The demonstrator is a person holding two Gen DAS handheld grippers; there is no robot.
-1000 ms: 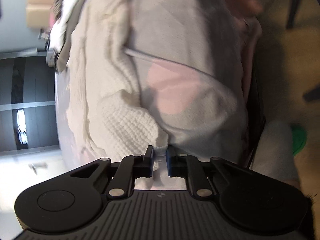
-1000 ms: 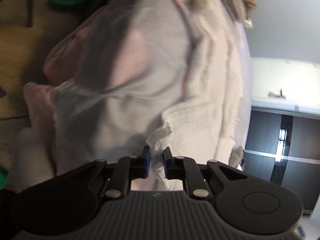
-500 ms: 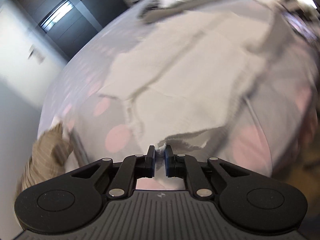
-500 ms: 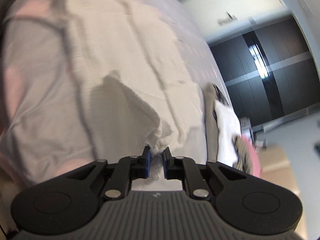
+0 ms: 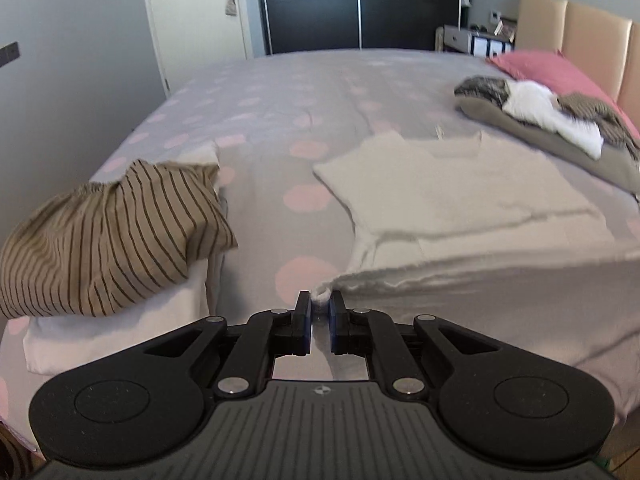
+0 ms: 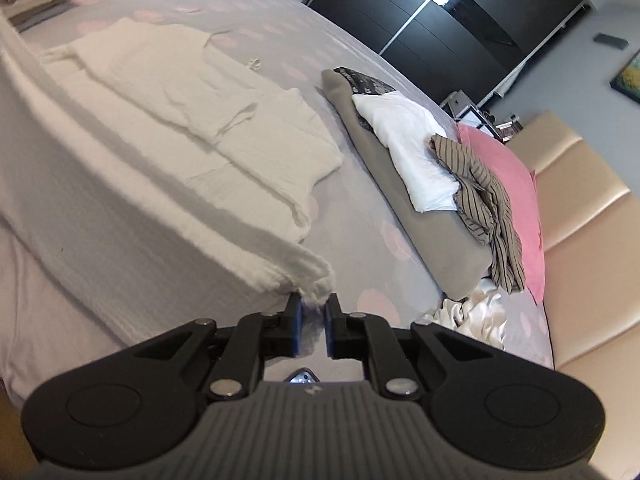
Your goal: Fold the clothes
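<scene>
A cream knit garment (image 5: 460, 192) lies spread on the grey bed with pink dots, its near hem lifted off the bed. My left gripper (image 5: 320, 306) is shut on the left corner of that hem, a tuft of cloth pinched between its blue pads. In the right wrist view the same cream garment (image 6: 172, 92) stretches away to the left, and my right gripper (image 6: 314, 304) is shut on the hem's right corner. The hem hangs taut between the two grippers, with its underside hidden.
A striped brown garment (image 5: 108, 232) sits on folded white cloth (image 5: 104, 328) at the bed's left edge. A heap of unfolded clothes (image 5: 552, 120) lies by the pink pillow (image 6: 512, 200) and beige headboard (image 6: 580, 240). Dark wardrobe doors (image 5: 360, 4) stand beyond the bed.
Both grippers have rolled upright and risen while holding the hem. The views swung from a tilted close look at the cloth to a level look across the bed, and the hem now stretches straight.
</scene>
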